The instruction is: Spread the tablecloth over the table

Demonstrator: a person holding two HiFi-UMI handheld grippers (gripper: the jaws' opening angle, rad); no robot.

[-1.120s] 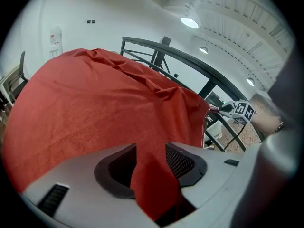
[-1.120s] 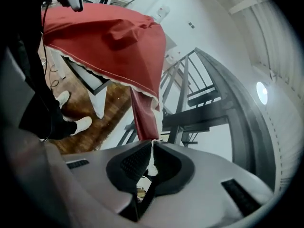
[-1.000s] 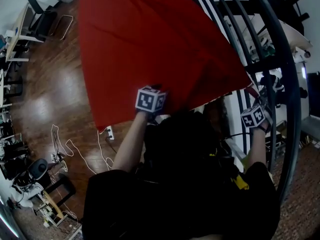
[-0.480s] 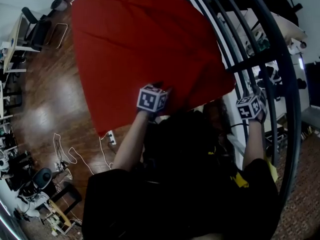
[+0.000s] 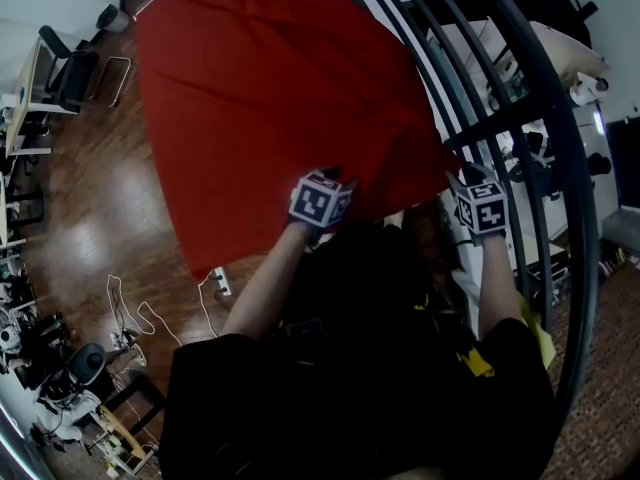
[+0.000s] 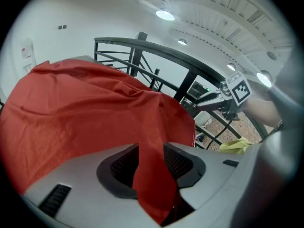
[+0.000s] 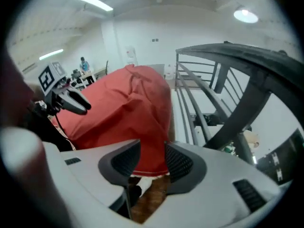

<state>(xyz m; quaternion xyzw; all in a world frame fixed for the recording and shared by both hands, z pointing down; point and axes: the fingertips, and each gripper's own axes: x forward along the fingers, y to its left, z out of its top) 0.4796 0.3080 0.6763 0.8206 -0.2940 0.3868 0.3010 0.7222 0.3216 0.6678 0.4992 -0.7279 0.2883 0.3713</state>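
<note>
The red tablecloth point(image 5: 270, 98) lies draped over the surface, covering it, with its near edge toward the person. A bunched fold of that edge runs up between the jaws of the left gripper point(image 6: 152, 163). The fold fills the gap from pad to pad, so the jaws are clamped on it at a middling width, and they have just been closing a little. The near right corner of the tablecloth hangs between the jaws of the right gripper point(image 7: 153, 161), its hem showing low in the gap. These jaws have just been opening and now stand apart round the cloth rather than pinching it.

A second ago the right gripper was further out toward the black railing point(image 5: 520, 118), with the corner stretched out to it. Now it has come in toward the left gripper, and the corner has drawn back and gone slack. The left gripper has shifted slightly to the right along the edge.

Both forearms reach forward from the person's dark-clothed body, the left forearm point(image 5: 265, 278) slanting up and right, the right forearm point(image 5: 495, 288) nearly straight ahead beside the railing. Both grippers tip forward and down.
</note>
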